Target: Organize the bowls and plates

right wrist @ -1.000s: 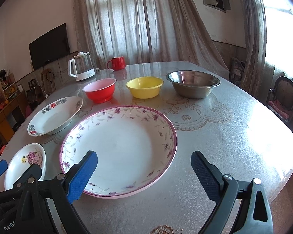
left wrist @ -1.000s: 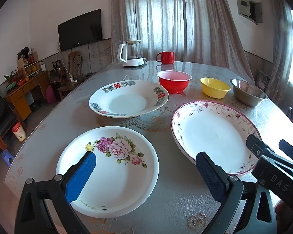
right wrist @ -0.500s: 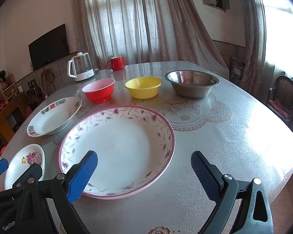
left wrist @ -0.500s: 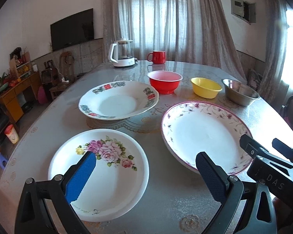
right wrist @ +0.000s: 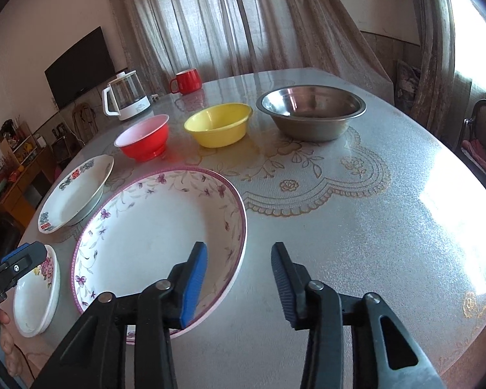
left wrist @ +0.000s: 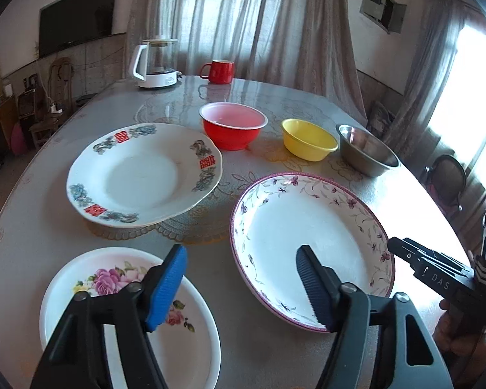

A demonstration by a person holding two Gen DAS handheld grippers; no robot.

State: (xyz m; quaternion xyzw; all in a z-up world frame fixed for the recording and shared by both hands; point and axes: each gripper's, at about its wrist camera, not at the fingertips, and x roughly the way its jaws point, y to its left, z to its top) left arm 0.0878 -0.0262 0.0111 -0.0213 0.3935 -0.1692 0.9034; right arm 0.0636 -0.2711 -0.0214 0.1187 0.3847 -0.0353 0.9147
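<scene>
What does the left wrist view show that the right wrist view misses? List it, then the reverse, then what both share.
Only the left: the right gripper's black body from the side.
Only the right: the gold lace pattern on the table's right half.
Both: three plates, the red bowl, yellow bowl, steel bowl, kettle and red mug.

The gap between the blue pads of the left gripper (left wrist: 241, 278) has been narrowed from the wide spread seen a second ago, though nothing is held between them, and the gripper has been shifted so that its right pad is now seen over the near rim of the purple-flowered plate (left wrist: 311, 246) instead of beside it. The right gripper (right wrist: 239, 280) has likewise been partly closed on nothing and brought forward over the near right edge of that plate, its left pad now lying above the rim.
</scene>
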